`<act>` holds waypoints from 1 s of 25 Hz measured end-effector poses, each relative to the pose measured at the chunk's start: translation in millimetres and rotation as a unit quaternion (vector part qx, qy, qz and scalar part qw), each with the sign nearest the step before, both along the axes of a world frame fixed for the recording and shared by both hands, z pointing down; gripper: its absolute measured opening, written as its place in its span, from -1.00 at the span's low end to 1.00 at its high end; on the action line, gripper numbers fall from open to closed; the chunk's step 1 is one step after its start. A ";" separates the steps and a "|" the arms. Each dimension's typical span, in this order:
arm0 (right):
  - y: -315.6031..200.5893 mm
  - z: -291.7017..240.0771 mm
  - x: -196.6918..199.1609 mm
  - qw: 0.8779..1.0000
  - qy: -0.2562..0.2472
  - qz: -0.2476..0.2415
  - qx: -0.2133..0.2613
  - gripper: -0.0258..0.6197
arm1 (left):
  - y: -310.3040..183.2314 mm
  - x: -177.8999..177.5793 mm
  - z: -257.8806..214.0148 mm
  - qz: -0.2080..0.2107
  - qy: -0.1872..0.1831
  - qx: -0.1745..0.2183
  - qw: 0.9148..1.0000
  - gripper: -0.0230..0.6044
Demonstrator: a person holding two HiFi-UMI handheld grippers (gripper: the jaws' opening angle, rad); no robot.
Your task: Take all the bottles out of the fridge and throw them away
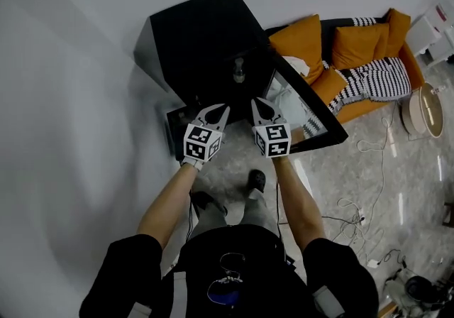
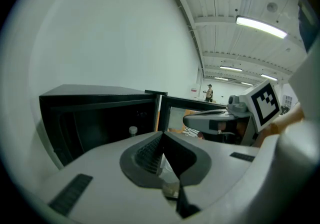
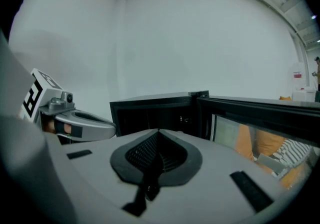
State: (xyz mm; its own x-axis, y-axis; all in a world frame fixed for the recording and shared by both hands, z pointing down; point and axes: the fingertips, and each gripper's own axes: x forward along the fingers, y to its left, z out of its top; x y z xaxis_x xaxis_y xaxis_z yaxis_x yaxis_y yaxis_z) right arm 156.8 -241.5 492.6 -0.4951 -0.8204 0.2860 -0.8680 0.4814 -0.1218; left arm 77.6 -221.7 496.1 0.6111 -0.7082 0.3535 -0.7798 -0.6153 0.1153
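One bottle (image 1: 239, 69) is seen standing inside the black fridge (image 1: 202, 29), whose door (image 1: 303, 109) is swung open. The left gripper (image 1: 223, 108) and the right gripper (image 1: 256, 102) are held side by side just before it, each with jaws closed together on nothing.

Black fridge (image 1: 202, 36) — orange sofa (image 1: 301, 40), striped throw (image 1: 383, 79)

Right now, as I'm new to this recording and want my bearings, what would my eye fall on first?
The black fridge sits at the head view's centre, its door swung open and a bottle standing inside. Just before it hover the left gripper and right gripper, side by side, both empty. An orange sofa stands out at upper right.
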 end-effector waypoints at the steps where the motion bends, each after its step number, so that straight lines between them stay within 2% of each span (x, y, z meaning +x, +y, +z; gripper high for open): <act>1: -4.4 5.0 -0.1 1.000 0.000 0.000 -0.001 -0.90 | -2.8 -0.5 3.2 -0.001 -0.001 -0.001 1.000 -0.92; 12: -54.5 56.4 -2.5 1.000 -0.016 0.018 0.003 -0.89 | -35.2 -6.5 26.0 -0.022 0.009 0.008 1.000 -0.92; 21: -105.0 108.9 -21.7 0.998 -0.024 0.027 0.060 -0.88 | -68.4 -18.3 68.6 -0.038 0.016 0.076 0.996 -0.92; 25: -135.0 132.6 -28.7 0.996 -0.022 0.042 0.078 -0.61 | -84.1 -19.8 91.2 -0.038 0.022 0.098 0.994 -0.92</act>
